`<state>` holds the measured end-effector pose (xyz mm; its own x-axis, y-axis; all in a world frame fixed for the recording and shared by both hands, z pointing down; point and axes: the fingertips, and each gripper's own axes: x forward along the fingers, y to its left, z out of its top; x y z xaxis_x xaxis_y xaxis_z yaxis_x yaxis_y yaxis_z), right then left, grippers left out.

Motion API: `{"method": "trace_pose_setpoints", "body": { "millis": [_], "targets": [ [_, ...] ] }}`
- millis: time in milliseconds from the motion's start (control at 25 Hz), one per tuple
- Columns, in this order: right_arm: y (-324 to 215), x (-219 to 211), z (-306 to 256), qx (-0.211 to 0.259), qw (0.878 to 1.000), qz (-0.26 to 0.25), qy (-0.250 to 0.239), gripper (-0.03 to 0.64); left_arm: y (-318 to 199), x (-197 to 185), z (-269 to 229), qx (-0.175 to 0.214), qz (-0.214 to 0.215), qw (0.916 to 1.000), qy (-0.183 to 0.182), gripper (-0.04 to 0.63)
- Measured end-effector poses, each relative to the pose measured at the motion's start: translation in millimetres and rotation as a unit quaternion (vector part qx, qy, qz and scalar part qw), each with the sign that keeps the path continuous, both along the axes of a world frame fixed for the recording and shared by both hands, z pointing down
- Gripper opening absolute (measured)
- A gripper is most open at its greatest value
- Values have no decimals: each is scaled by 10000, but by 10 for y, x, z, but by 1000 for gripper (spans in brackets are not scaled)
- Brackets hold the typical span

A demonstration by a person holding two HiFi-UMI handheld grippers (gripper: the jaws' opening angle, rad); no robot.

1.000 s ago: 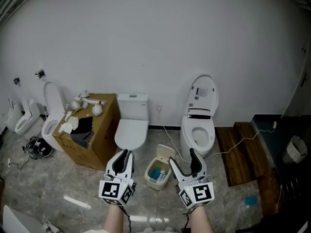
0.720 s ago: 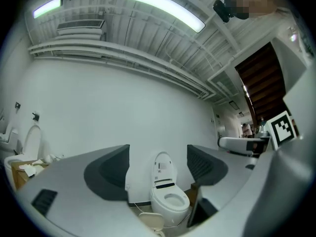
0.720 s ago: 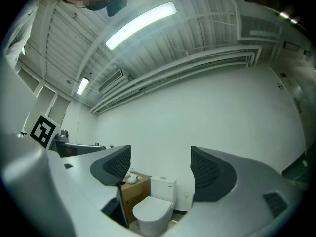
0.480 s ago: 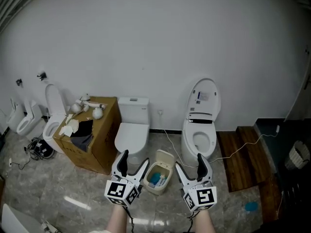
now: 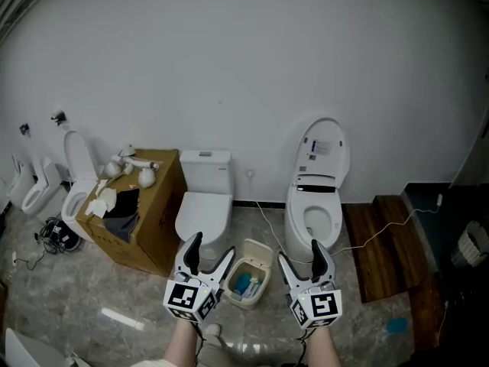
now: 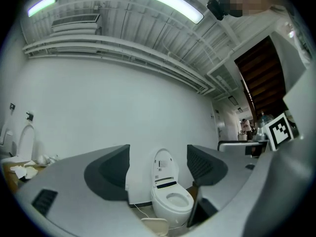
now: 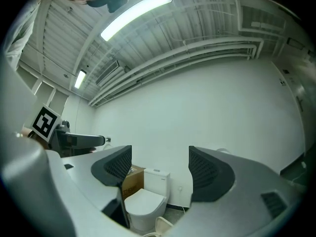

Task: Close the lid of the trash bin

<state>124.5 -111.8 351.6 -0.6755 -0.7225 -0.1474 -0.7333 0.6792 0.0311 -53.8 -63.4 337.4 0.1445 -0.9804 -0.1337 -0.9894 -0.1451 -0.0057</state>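
Note:
A small beige trash bin (image 5: 244, 282) stands on the floor between two toilets, with blue and white rubbish inside. Its lid (image 5: 259, 250) is tipped up at the back. My left gripper (image 5: 211, 251) hangs open just left of the bin with nothing between its fingers. My right gripper (image 5: 299, 254) hangs open just right of the bin, also empty. In the left gripper view the open left gripper (image 6: 157, 167) frames the raised-seat toilet (image 6: 169, 197), with the bin lid (image 6: 155, 226) at the bottom edge. In the right gripper view the open right gripper (image 7: 157, 169) frames the closed toilet (image 7: 144, 200).
A closed white toilet (image 5: 202, 205) stands left of the bin, and one with its seat raised (image 5: 315, 205) stands right. A cardboard box (image 5: 141, 224) holding odds and ends sits further left. A cable (image 5: 267, 222) runs across the floor. Wooden planks (image 5: 382, 247) lie at the right.
The left gripper has gone from shut to open. Both grippers have sunk towards the lower edge of the head view and now flank the bin.

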Motion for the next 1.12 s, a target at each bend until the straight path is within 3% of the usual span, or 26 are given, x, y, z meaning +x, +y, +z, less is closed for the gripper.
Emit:
{"method": "trace_pose_setpoints", "body": {
  "millis": [280, 480, 760, 920, 1120],
  "targets": [
    [-580, -544, 183, -228, 9967, 773, -133, 359, -728, -574, 121, -162, 776, 9965, -260, 343],
    [-892, -974, 203, -301, 9892, 1428, -142, 359, -1254, -1078, 160, -325, 1312, 9906, -195, 342],
    [-1019, -1001, 284, -391, 9778, 2047, 196, 361, -1707, -1138, 208, -414, 1941, 9801, -85, 342],
    [-1087, -864, 489, -560, 9752, 2091, 466, 357, -1803, -1039, 309, -468, 2090, 9768, -65, 342],
    [-1267, -923, 998, -844, 9736, 1422, 1572, 341, -1814, -939, 354, -529, 2060, 9771, -114, 342]
  ]
}}
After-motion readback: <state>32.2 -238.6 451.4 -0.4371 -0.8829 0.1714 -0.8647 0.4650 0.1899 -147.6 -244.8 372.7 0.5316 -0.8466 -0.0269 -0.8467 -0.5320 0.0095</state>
